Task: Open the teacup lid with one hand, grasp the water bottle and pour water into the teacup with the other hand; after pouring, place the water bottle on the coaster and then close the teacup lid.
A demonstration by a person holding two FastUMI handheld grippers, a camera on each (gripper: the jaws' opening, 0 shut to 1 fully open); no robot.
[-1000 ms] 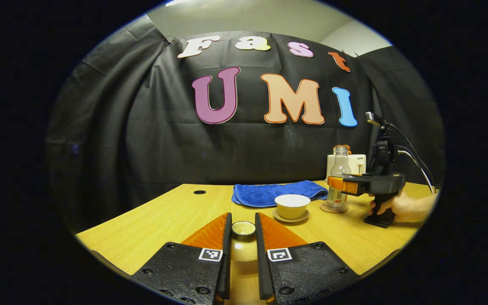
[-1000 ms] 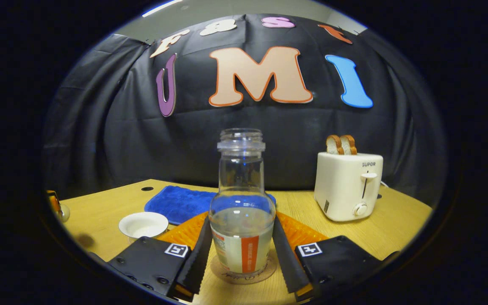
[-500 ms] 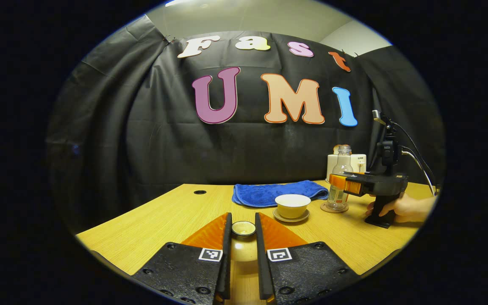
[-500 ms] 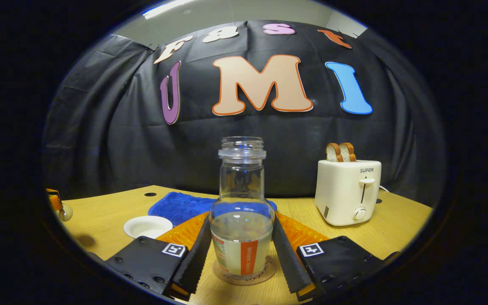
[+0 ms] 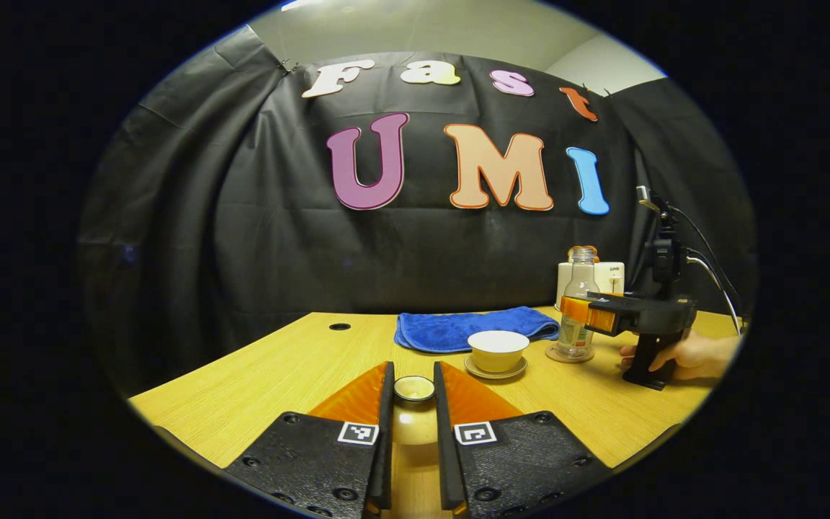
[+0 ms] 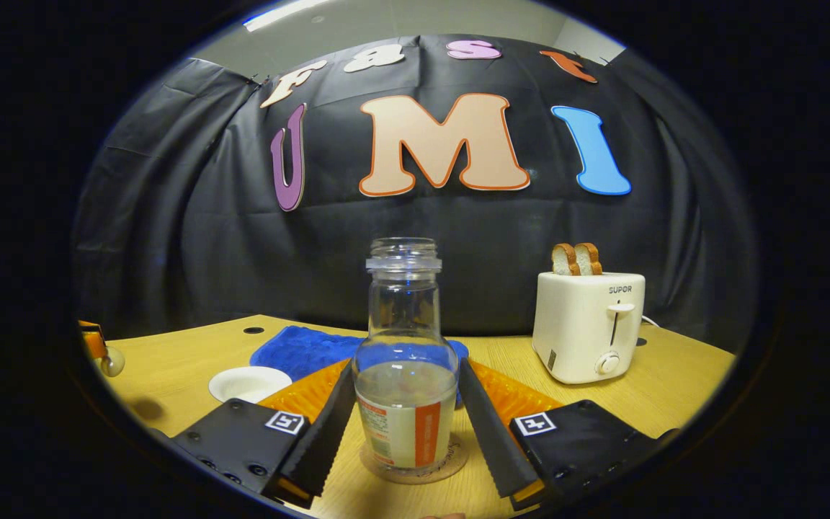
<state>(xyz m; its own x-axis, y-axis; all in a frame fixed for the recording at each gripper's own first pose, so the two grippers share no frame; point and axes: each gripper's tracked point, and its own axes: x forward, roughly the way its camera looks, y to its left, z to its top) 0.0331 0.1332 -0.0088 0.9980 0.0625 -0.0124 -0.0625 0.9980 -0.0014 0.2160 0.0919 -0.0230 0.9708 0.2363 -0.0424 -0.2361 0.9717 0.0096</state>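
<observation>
My left tool (image 5: 413, 425) is clamped on the small round ceramic teacup lid (image 5: 414, 388). The open cream teacup (image 5: 497, 349) sits at one o'clock, farther out. My right tool (image 6: 406, 432) stands apart around the upright clear water bottle (image 6: 404, 375) on its round coaster (image 6: 451, 465).

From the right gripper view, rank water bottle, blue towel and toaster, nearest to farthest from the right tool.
1. Water bottle: upright on the coaster, between the right tool's open fingers.
2. Blue towel: behind the bottle, to its left.
3. Toaster: far right, at the table's back.
</observation>
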